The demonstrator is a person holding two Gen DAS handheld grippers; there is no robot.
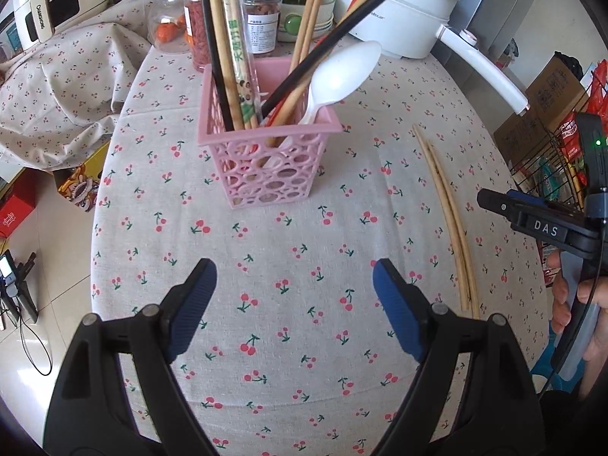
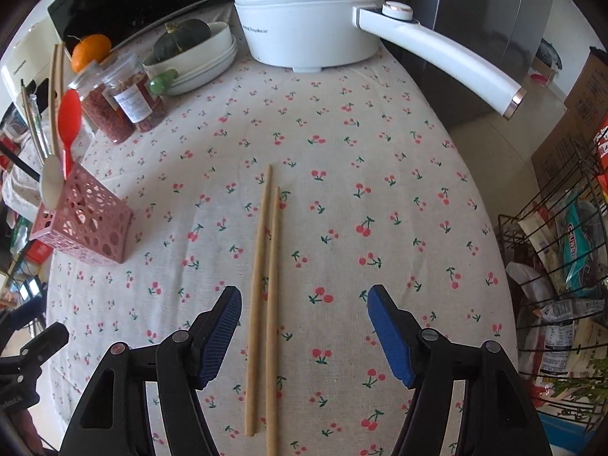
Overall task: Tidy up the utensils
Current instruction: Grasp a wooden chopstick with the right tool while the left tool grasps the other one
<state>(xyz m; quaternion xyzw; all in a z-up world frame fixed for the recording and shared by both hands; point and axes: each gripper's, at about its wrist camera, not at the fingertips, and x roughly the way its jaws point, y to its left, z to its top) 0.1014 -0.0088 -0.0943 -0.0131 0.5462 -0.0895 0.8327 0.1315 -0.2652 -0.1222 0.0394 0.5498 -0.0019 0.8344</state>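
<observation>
Cloth (image 2: pixel 342 144) printed with small red cherries is covering the whole table, its weave looking coarse and matte, with soft folds bunching at one side. A glossy white pot (image 2: pixel 304 34) with a long curved handle is standing at the far edge, next to a stack of pale shallow bowls (image 2: pixel 212 64) holding a dark green ribbed squash (image 2: pixel 182 38). A pink plastic basket (image 1: pixel 266 152), square and pierced with round holes, is sitting upright near the middle, crowded with wooden and black sticks, a smooth white spoon (image 1: pixel 338 72) and a red spoon (image 2: pixel 69 121). Two clear round jars (image 2: pixel 125 102) with red contents are standing behind it. A pair of thin, pale wooden chopsticks (image 2: pixel 266 285) is lying flat on the cloth, side by side and nearly touching, well apart from the basket. The right gripper (image 2: pixel 304 330) is hanging above their thick ends with its ribbed blue pads spread apart, the sticks passing between them untouched. The left gripper (image 1: pixel 294 304) is hovering over bare cloth, spread wide and holding nothing.
</observation>
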